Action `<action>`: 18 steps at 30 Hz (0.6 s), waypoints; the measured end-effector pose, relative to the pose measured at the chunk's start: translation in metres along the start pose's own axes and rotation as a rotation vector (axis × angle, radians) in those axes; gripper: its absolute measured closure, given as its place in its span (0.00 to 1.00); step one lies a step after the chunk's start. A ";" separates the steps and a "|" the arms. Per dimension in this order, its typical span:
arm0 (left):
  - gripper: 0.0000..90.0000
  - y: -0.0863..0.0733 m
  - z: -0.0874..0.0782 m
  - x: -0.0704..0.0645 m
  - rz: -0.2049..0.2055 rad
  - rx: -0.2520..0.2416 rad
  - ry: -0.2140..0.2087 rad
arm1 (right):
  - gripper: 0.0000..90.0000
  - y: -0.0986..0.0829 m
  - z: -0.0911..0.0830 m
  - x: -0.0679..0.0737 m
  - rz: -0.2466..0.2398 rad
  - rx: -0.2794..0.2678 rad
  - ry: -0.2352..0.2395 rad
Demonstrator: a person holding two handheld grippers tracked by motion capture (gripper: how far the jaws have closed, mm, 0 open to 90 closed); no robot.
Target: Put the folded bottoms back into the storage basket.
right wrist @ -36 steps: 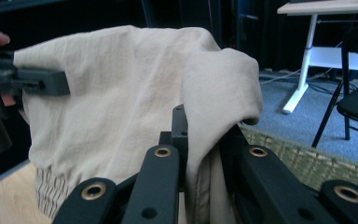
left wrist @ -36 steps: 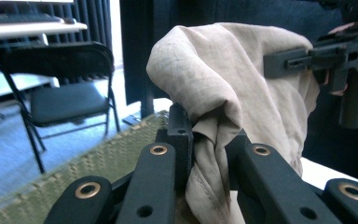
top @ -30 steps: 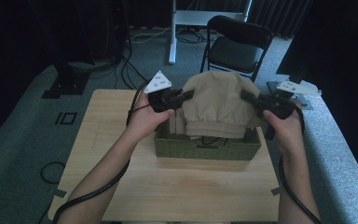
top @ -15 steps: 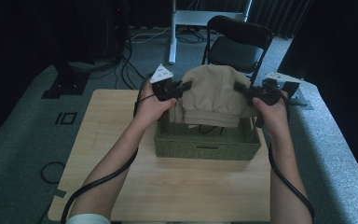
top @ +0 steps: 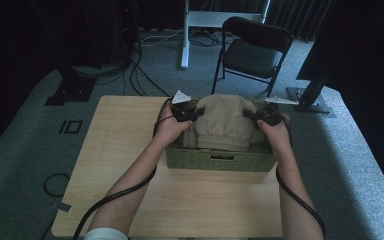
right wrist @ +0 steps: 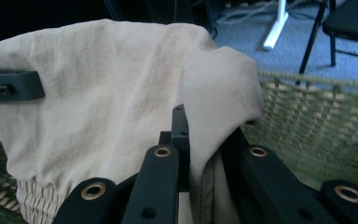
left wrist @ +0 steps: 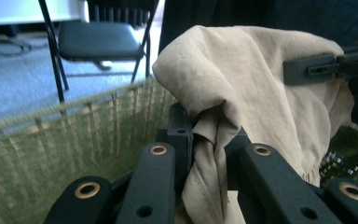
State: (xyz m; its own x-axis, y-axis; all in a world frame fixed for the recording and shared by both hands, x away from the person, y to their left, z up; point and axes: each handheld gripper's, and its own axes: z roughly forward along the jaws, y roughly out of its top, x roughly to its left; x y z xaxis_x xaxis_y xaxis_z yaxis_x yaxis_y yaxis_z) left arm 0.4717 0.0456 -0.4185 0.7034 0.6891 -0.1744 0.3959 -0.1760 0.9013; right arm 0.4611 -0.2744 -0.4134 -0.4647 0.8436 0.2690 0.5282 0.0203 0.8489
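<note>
Beige garment (top: 225, 122): held over woven basket (top: 220, 161), near tabletop's far edge.
Left claw (top: 196, 114): clamped on garment.
Right claw (top: 249, 116): clamped likewise.
Risk: uneven lowering lets cloth overhang the rim.

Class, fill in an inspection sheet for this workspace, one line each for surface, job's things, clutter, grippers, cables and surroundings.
Surface: light wooden table, bare around the basket.
Job's things: beige crumpled cloth garment held by its two sides over the green woven rectangular basket, its lower part inside.
Clutter: nothing seen on the table.
Grippers: left gripper shut on the garment's edge; right gripper shut on the opposite edge; both sit at the basket's rim level.
Cables: black gripper cable trails along the left forearm, another along the right; more cables lie on the floor beyond the table.
Surroundings: black folding chair, white stand leg, grey carpet.
</note>
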 end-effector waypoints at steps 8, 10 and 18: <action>0.90 -0.018 0.017 0.011 -0.043 0.070 0.016 | 0.91 -0.014 0.021 -0.009 0.013 0.074 -0.034; 0.90 -0.022 0.020 0.013 -0.052 0.089 0.021 | 0.91 -0.018 0.027 -0.012 0.026 0.091 -0.037; 0.89 -0.032 0.034 0.018 -0.054 0.126 0.040 | 0.91 -0.030 0.042 -0.023 0.059 0.133 -0.059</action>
State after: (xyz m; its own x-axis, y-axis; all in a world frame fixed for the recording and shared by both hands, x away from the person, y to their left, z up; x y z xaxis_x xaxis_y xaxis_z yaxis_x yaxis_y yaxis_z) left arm 0.4914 0.0398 -0.4640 0.6556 0.7272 -0.2034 0.5057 -0.2228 0.8335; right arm 0.4862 -0.2717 -0.4640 -0.3894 0.8754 0.2863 0.6446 0.0370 0.7637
